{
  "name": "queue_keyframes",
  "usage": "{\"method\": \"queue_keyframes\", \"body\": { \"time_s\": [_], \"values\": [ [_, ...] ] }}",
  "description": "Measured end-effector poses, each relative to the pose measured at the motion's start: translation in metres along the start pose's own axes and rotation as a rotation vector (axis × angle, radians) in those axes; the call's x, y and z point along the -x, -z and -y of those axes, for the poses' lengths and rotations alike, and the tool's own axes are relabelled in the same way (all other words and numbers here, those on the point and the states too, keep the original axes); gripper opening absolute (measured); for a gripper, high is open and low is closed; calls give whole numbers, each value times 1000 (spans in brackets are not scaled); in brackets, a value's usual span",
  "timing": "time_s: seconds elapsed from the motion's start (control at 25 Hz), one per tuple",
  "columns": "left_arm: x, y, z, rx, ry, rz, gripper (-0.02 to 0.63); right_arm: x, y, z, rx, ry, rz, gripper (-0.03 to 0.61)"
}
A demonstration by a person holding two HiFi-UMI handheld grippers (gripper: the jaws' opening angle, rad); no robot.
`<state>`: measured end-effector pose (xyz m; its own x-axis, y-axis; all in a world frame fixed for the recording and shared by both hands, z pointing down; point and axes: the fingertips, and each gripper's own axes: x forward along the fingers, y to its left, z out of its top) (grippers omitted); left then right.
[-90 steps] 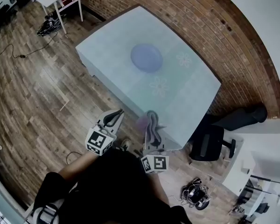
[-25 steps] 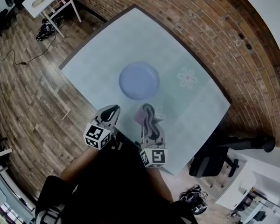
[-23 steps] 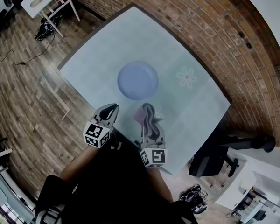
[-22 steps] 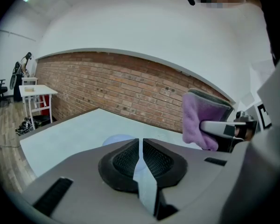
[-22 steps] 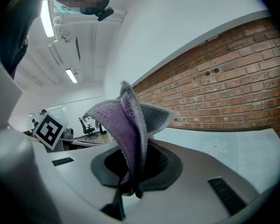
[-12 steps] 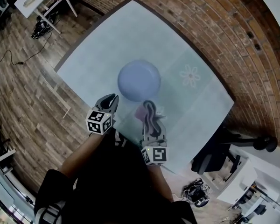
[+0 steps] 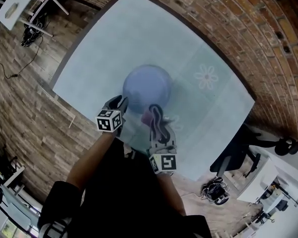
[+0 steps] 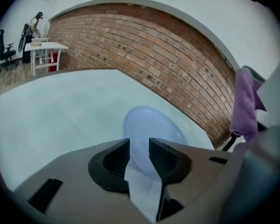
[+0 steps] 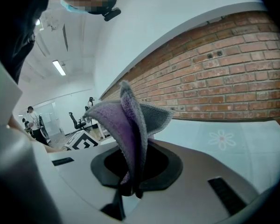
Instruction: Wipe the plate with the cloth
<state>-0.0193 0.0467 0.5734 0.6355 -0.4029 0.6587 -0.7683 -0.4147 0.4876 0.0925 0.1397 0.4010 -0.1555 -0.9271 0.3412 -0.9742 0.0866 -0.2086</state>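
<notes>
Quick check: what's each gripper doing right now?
Left gripper: open, holding nothing; the plate lies just ahead.
Right gripper: closed on the purple cloth.

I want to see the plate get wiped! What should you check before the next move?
1. Cloth gripped: ok. The right gripper has its jaws shut on it.
2. Left gripper ready to steady the plate: ok. Its jaws are apart with nothing between them.
3. Plate flat on the table and looking bare: ok.
4. Plate held steady: not ok. The left gripper sits at the plate's near edge, and no jaw is on it.
5. Cloth touching the plate: cannot tell. From the head view it overlaps the near rim, but its height does not show.
</notes>
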Motion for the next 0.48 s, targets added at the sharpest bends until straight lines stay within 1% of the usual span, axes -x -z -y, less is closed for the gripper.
{"method": "queue_keyframes", "body": {
  "time_s": [0.12,0.4,0.48],
  "values": [
    [-17,6,-17,49,-16,-29,123,-11,4,4,-12,13,-14,60],
    [-45,4,-30,99,-9,-67,123,-33,24,15,-21,19,-62,60],
    [-50,5,-30,94,-2,-88,121,-40,31,14,-25,11,-80,60]
  ]
}}
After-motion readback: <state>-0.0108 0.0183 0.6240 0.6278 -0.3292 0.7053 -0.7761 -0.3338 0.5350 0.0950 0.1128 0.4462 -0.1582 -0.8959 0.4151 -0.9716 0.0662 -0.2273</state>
